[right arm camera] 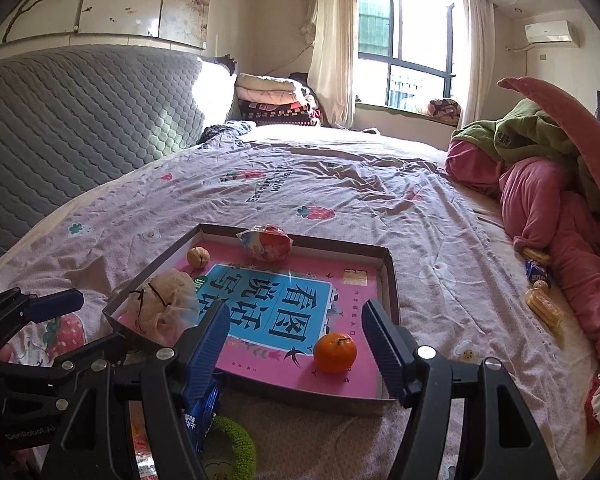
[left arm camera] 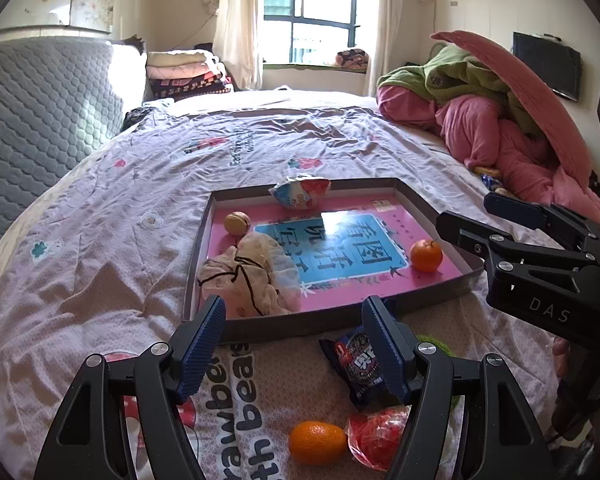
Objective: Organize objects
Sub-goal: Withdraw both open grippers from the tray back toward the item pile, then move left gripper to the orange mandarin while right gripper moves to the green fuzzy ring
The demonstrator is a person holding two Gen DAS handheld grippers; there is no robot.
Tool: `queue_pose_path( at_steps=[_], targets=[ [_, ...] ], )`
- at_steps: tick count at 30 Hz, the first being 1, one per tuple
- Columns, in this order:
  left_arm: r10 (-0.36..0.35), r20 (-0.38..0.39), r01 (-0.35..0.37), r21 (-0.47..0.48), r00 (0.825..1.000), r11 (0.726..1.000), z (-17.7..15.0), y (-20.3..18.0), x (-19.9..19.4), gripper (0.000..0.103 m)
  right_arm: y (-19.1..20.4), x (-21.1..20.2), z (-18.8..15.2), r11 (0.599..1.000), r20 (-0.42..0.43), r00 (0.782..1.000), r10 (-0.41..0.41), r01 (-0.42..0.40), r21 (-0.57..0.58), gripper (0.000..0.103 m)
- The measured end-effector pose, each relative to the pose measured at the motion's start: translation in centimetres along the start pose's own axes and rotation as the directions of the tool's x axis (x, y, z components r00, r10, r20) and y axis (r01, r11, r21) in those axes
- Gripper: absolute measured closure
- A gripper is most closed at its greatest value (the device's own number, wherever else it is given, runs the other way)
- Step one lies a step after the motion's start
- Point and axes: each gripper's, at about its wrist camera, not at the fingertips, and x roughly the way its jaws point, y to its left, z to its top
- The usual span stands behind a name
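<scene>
A shallow grey box [left arm camera: 332,320] [right arm camera: 390,280] with a pink and blue book in it lies on the bed. In it are a tangerine [left arm camera: 426,255] [right arm camera: 335,353], a walnut [left arm camera: 237,223] [right arm camera: 198,257], a cream cloth pouch [left arm camera: 248,276] [right arm camera: 164,308] and a red-and-white snack packet [left arm camera: 300,192] [right arm camera: 266,242]. My left gripper [left arm camera: 294,324] is open and empty just before the box's near edge. My right gripper [right arm camera: 296,332] is open and empty above the box's near part, also seen in the left wrist view [left arm camera: 500,220]. A dark cookie packet [left arm camera: 356,364], an orange [left arm camera: 316,442] and a red packet [left arm camera: 376,438] lie before the box.
A green ring [right arm camera: 236,444] and a blue packet [right arm camera: 204,412] lie near the box. Wrapped snacks [right arm camera: 542,308] lie by the pink and green bedding pile [right arm camera: 548,184] on the right. The grey quilted headboard [right arm camera: 80,120] stands at the left.
</scene>
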Motion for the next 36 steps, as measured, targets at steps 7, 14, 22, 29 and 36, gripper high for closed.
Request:
queue_pose_path(
  at_steps=[7, 14, 22, 29, 36],
  targets=[
    [0.001, -0.009, -0.001, 0.008, 1.0, 1.0, -0.7, -0.2, -0.2, 0.031, 0.0, -0.4, -0.8, 1.0, -0.012, 1.0, 0.006, -0.006, -0.02, 0.035],
    [-0.009, -0.023, 0.008, -0.016, 1.0, 1.0, -1.1, 0.7, -0.3, 0.031, -0.3, -1.0, -1.3, 1.0, -0.019, 1.0, 0.017, -0.017, -0.023, 0.035],
    [-0.01, -0.029, 0.009, -0.019, 1.0, 1.0, -1.6, 1.5, -0.6, 0.031, -0.5, -1.3, -2.1, 0.999, -0.033, 0.999, 0.027, -0.027, -0.024, 0.035],
    [-0.018, -0.047, 0.017, -0.018, 0.999, 1.0, -2.1, 2.0, -0.6, 0.031, -0.8, -1.5, -2.5, 0.999, -0.051, 0.997, 0.053, -0.054, -0.006, 0.035],
    [-0.013, -0.046, 0.013, 0.004, 0.999, 1.0, -2.6, 2.2, -1.1, 0.031, -0.3, -1.7, -3.0, 0.997, -0.063, 0.996, 0.066, -0.067, -0.024, 0.035]
  ],
)
